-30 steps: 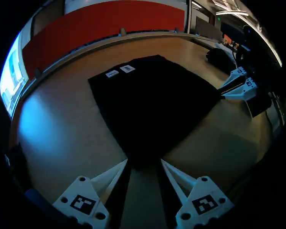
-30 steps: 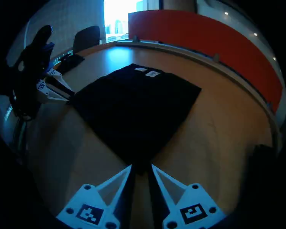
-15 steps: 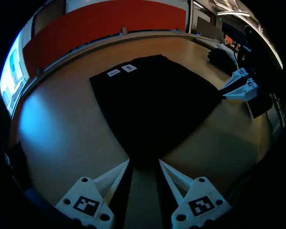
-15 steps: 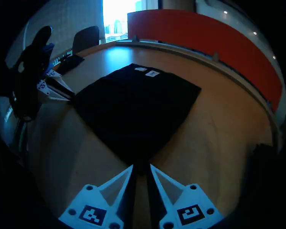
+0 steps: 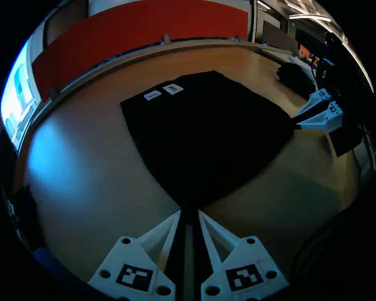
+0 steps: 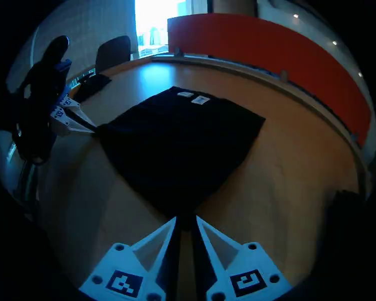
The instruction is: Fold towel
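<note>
Left gripper [image 5: 190,213] at towel [image 5: 208,135] corner

A pale wooden table [image 5: 77,165] spreads across both views. In the left gripper view, a red wall panel [image 5: 138,30] curves from 10 to 12 o'clock, and a dark bag [image 5: 292,75] lies at 2 o'clock. In the right gripper view, a bright window [image 6: 158,20] is at 12 o'clock and a dark chair [image 6: 113,50] at 11.

Dim, underexposed views with strong fisheye bending at the rims; a blown-out window [image 6: 158,20] throws bluish glare across the desk [image 6: 153,75], and the towel [image 6: 180,145] reads as featureless black.
</note>
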